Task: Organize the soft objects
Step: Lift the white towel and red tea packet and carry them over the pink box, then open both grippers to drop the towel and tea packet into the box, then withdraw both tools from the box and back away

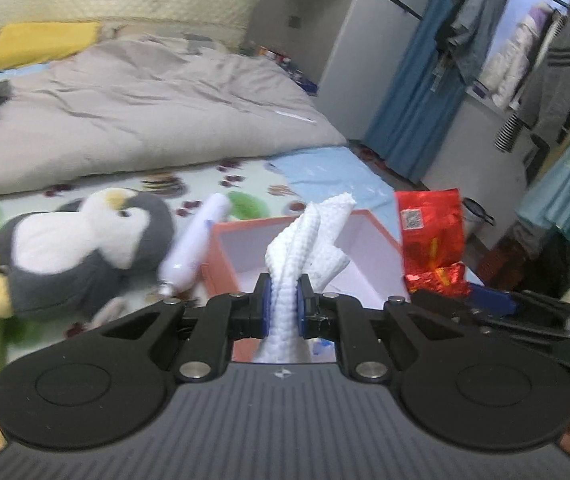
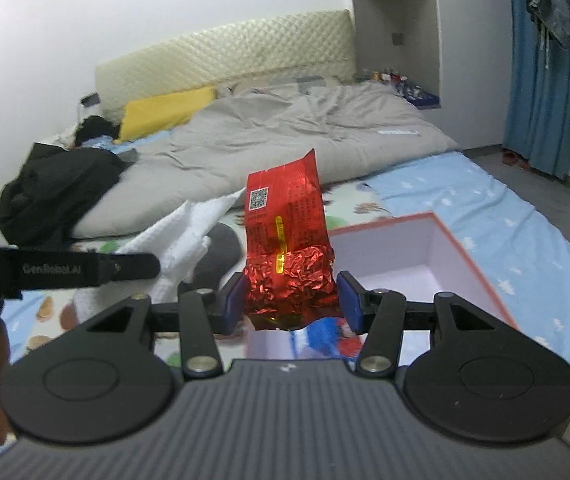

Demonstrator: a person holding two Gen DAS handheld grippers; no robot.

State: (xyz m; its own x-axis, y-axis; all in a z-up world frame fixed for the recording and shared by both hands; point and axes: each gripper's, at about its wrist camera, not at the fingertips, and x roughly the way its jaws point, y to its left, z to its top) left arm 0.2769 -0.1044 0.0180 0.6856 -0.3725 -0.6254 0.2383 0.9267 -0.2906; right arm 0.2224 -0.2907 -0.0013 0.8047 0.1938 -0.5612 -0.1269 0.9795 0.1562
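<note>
The left hand-held gripper (image 1: 284, 307) stands narrow, its blue pads clamped on a white waffle-textured cloth (image 1: 309, 240) that rises above the orange box (image 1: 221, 256) with its pale inside; the right hand-held gripper (image 2: 289, 300) stands about half wide, pinching the crumpled lower end of a red foil packet (image 2: 285, 240), upright, with a QR code and a yellow strip on its face; the small print cannot be read. On the patterned bed sheet (image 1: 213, 176) a grey-and-white penguin plush (image 1: 85, 248) lies beside a white tube (image 1: 197, 244), which leans at the box's left wall; a grey duvet (image 1: 145, 100) and yellow pillow (image 1: 41, 42) lie beyond. The left tool's arm reads "GenRobot.AI" (image 2: 55, 269).
</note>
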